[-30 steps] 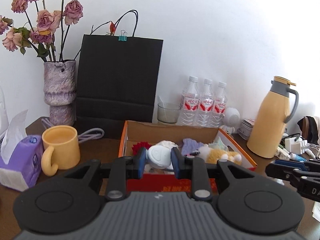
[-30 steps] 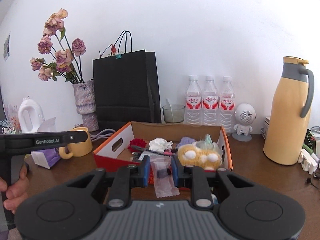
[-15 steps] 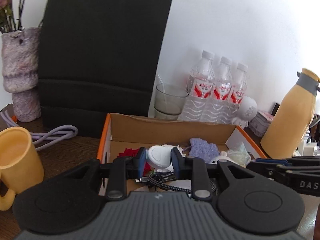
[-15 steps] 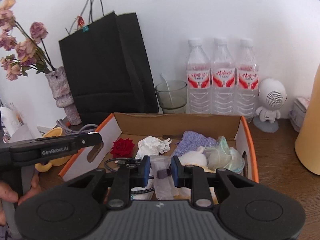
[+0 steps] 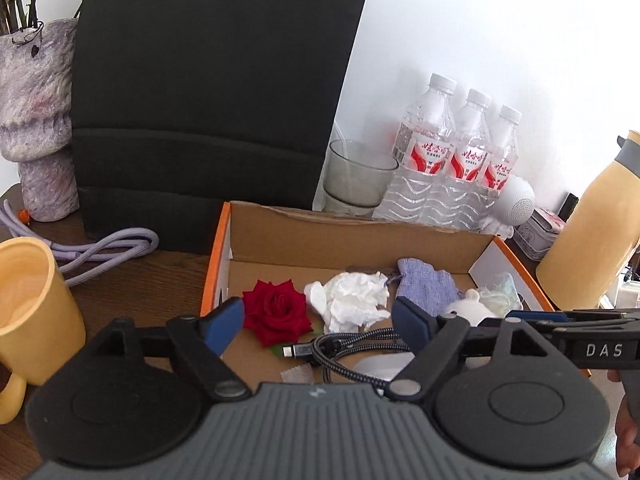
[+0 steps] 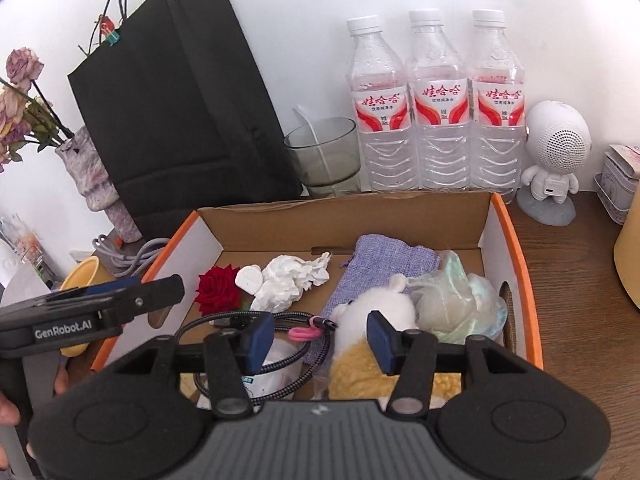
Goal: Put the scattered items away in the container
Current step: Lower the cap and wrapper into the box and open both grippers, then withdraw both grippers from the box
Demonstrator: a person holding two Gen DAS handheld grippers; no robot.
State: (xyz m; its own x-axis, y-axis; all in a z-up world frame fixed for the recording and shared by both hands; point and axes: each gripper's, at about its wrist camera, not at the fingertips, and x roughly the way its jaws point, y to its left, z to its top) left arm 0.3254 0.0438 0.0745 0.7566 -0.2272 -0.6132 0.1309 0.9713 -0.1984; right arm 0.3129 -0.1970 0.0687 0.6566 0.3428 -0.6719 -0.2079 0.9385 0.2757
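jaws on both grippers are opening over the cardboard box [image 6: 516, 248] on the bench [image 5: 132, 280], nothing pinched between either pair. judging by that, each drop is a release straight into the box. left gripper [image 5: 318, 326] hangs above the braided cable [image 5: 344, 350] and a white item beneath it, near the red rose [image 5: 276, 314]. right gripper [image 6: 320, 338] sits over the plush toy [image 6: 372, 332] and a clear packet. crumpled tissue [image 6: 292, 280] and purple pouch [image 6: 380, 268] already lie inside.
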